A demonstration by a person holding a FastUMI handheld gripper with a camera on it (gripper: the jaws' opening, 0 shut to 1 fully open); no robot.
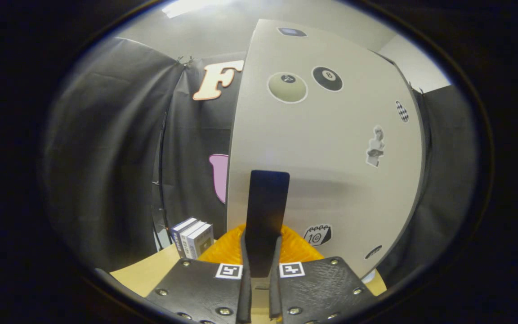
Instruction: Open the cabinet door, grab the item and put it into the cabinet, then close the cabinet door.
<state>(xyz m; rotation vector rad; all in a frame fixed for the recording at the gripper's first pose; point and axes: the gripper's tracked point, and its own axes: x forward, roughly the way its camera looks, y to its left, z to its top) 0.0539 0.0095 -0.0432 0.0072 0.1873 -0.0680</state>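
The white cabinet door [331, 171], dotted with stickers, stands close in front of me. Its flat black handle [265, 202] runs upright near the door's left edge. My gripper [261, 258] is shut on this handle, one finger pressing on each side of its lower end. Several small boxes [192, 238] stand upright on the wooden table [151, 274], left of the fingers and beside the door's left edge. The cabinet's inside is hidden behind the door.
Black cloth walls hang to the left, behind the door's left edge, and to the right of the door. The tabletop shows pale wood under and to the left of the fingers.
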